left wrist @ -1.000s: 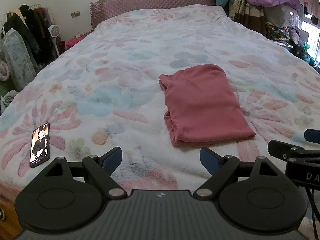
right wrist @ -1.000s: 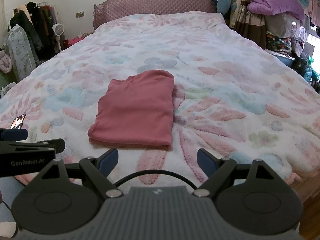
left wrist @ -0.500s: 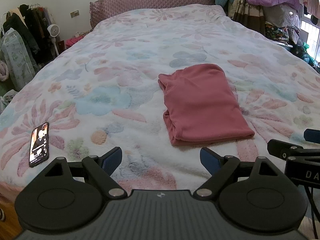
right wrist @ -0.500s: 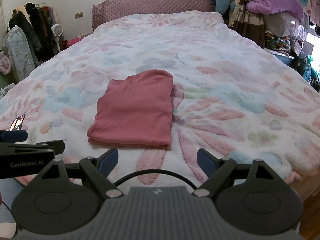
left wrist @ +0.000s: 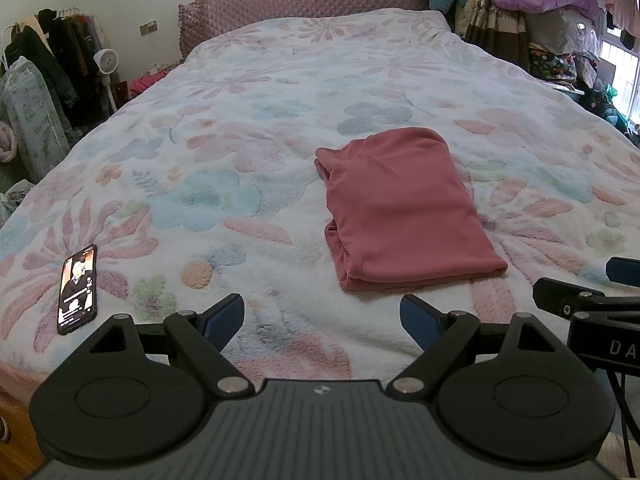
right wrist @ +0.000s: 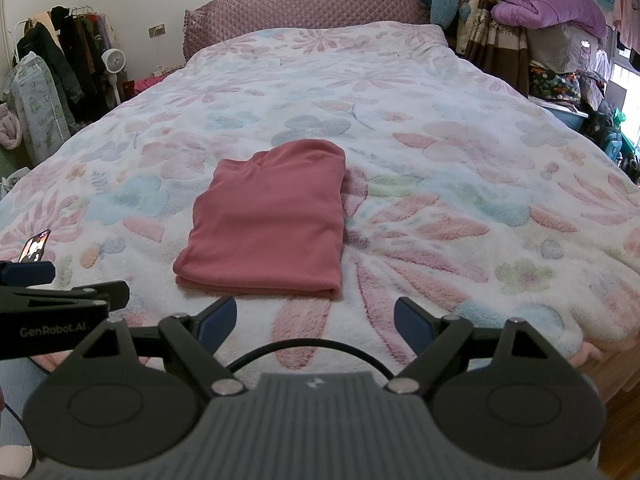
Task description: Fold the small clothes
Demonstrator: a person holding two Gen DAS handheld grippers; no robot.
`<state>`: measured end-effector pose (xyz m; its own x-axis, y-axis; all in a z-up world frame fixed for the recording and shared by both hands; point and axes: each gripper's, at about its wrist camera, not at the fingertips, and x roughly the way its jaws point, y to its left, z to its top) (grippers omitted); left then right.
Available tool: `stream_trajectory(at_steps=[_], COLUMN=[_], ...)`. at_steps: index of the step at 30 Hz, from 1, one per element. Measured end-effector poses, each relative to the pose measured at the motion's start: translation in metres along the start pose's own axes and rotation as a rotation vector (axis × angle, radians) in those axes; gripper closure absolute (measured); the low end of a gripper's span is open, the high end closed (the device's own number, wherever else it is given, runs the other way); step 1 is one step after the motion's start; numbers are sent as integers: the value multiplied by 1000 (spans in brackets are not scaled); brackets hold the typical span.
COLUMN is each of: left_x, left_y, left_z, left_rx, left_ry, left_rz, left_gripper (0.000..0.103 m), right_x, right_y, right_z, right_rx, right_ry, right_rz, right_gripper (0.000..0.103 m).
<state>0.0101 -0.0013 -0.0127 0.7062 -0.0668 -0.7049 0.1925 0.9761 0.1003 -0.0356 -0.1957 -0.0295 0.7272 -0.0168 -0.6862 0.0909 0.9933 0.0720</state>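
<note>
Folded dusty-rose ribbed knit garment (left wrist: 404, 212) lying flat at frame centre on the fluffy floral-print bed blanket (left wrist: 248, 128) — a neat layered rectangle. Left gripper (left wrist: 322, 316) and right gripper (right wrist: 315, 316) both spread wide, holding nothing, low in frame, short of the near hem. Black smartphone (left wrist: 78, 290) at lower left. Likely between folds — next, perhaps pinching near corners for a final fold.

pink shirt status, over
Left tool open, empty. Right tool open, empty. Folded dusty-pink knit shirt flat on floral fleece blanket, untouched. Black smartphone off left, not in the way.
</note>
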Motion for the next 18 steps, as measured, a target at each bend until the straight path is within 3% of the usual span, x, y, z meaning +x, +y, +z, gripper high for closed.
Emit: stream_trajectory(at_steps=[18], left_x=[-1], left_y=[3], left_z=[2], left_rx=[-4], left_ry=[-5], left_rz=[-9], left_gripper=[1], right_x=[0], right_y=[0], right_z=[0], right_rx=[1], right_ry=[2], right_rz=[-1], right_gripper=[21])
